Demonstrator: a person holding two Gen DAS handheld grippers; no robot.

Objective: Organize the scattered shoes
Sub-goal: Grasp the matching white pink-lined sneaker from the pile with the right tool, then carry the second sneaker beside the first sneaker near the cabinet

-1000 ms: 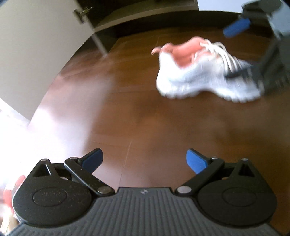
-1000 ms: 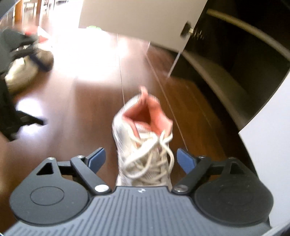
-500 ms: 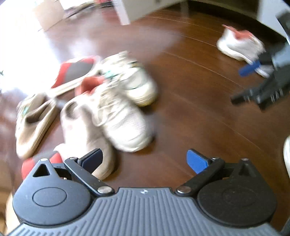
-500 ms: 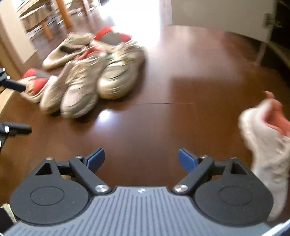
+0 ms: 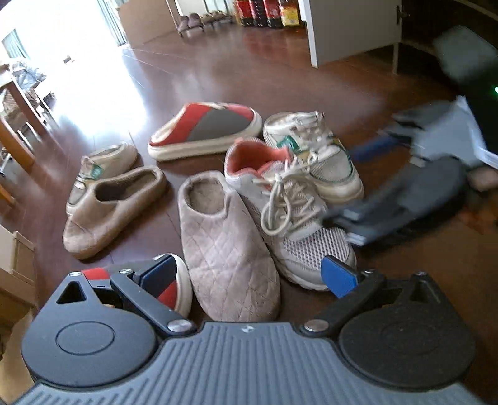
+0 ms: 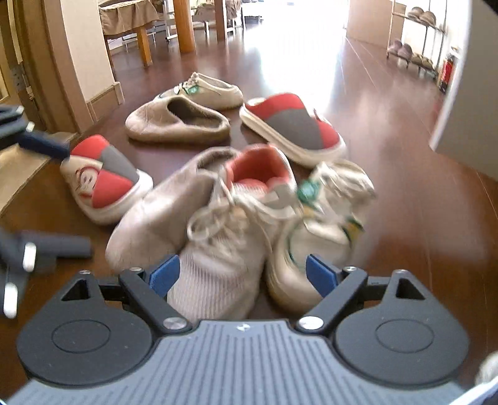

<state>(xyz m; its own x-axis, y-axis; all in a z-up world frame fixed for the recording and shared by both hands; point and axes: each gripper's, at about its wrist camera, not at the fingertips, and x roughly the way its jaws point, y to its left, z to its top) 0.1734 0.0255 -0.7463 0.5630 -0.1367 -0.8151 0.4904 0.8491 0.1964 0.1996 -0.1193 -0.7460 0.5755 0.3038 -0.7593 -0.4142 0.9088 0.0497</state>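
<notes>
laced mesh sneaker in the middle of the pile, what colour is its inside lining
Coral pink lining; the laced mesh sneaker shows it best in the left wrist view.

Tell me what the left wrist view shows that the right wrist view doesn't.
Left wrist only: bottles along the far wall and the blurred right gripper reaching in. Right wrist only: wooden table legs and the whole near red-and-grey slipper. Both: the shoe pile, including the laced sneaker with the coral lining, and open, empty jaws.

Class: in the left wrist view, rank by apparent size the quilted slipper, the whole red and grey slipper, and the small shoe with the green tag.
1. quilted slipper, though nearest the camera
2. red and grey slipper
3. shoe with the green tag, partly hidden
</notes>
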